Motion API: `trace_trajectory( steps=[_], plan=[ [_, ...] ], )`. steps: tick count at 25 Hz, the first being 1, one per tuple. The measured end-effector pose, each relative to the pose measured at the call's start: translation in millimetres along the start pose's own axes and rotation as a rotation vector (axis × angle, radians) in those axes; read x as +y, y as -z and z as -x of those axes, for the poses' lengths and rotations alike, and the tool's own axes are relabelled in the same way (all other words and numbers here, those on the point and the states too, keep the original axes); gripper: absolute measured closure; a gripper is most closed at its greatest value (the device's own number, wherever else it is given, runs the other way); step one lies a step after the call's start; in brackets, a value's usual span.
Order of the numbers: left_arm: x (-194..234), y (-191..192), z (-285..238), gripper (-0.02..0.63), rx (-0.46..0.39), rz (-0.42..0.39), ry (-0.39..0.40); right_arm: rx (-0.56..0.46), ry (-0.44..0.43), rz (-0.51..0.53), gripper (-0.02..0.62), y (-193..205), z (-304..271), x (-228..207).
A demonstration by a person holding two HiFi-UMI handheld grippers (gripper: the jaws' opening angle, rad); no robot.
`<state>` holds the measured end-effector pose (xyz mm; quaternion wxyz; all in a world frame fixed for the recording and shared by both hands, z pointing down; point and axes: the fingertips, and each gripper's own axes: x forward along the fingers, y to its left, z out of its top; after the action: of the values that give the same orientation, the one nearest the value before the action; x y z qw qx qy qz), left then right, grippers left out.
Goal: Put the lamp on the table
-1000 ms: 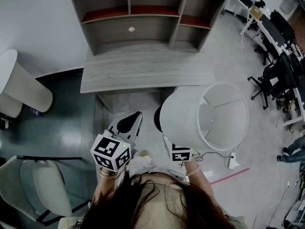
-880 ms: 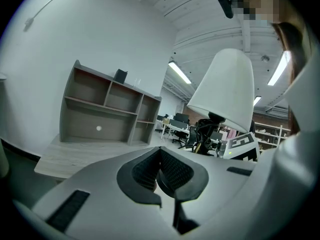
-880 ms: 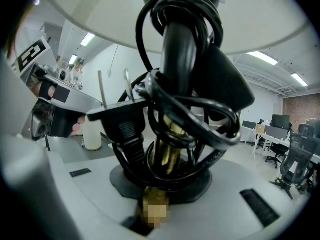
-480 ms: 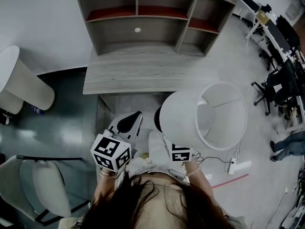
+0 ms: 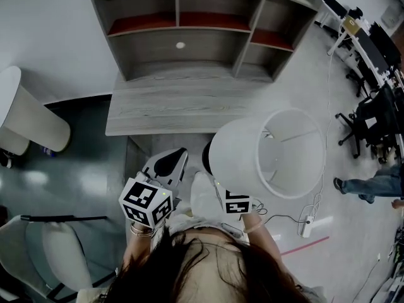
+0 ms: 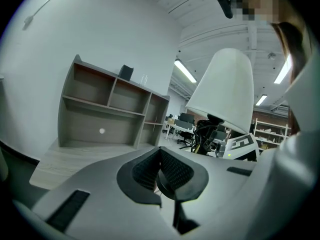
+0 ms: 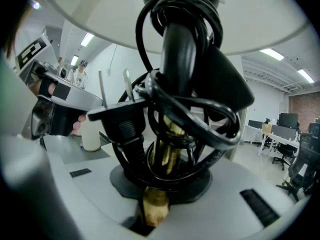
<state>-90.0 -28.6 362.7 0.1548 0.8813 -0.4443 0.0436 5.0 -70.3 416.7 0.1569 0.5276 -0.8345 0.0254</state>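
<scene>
Left hand-held gripper (image 6: 167,176): jaws closed together, nothing between them; at 9 o'clock of the lamp (image 5: 237,150).
Worktop (image 5: 170,109): grey wood, at 12 o'clock of both grippers, shelf unit (image 5: 183,36) along its far edge.
Right hand-held gripper (image 7: 155,204): clamped on the lamp's brass stem (image 7: 165,154), black cord (image 7: 200,109) coiled round it.
Lamp: held in the air off the worktop, white shade (image 5: 290,153) open towards 3 o'clock.

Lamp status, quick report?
Right gripper shut on lamp at its stem, cord wound round it. Left gripper shut, empty. Lamp in the air, short of the table. Nothing seen on it.
</scene>
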Motion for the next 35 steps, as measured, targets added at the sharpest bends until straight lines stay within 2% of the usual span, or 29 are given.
trace_trajectory(
  steps=[12,35],
  plan=[
    [22.9,-14.1,-62.6,0.601,0.020,0.004,-0.013,0.028,-0.011,-0.016,0.520,4.7,-60.4,-44.3],
    [87.5,-32.8,-139.9,0.601,0.043,0.056,-0.079,0.093,-0.046,-0.026,0.522,12.4,-160.6,-86.8]
  ],
)
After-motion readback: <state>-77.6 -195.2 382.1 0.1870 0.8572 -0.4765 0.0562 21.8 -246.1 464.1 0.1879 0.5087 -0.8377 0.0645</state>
